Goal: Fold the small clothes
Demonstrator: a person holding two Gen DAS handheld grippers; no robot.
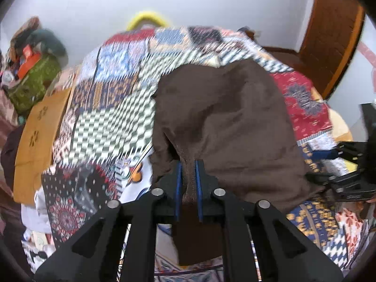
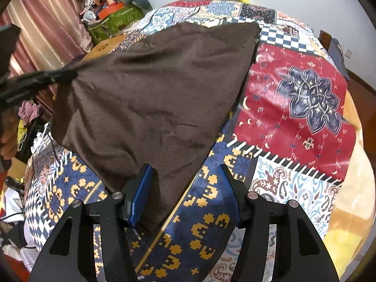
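Brown cloth (image 2: 150, 98) lies on the patchwork bed (image 2: 293, 98), our left tongs (image 1: 188, 176) pinching its near-left corner while our right tongs (image 2: 185, 188) gape around the near point, so we judge an uneven pull could skew the fold.

The left gripper (image 1: 188, 181) is matte black, with angular linkage arms carrying triangular cut-outs and four round silver pivot pins. Its fingers carry blue pads (image 1: 198, 183). The right gripper (image 2: 185, 192) has the same black build, silver pins and ribbed blue pads (image 2: 141, 197). Bare skin of a hand (image 2: 9, 141) shows at the right-wrist view's left edge.
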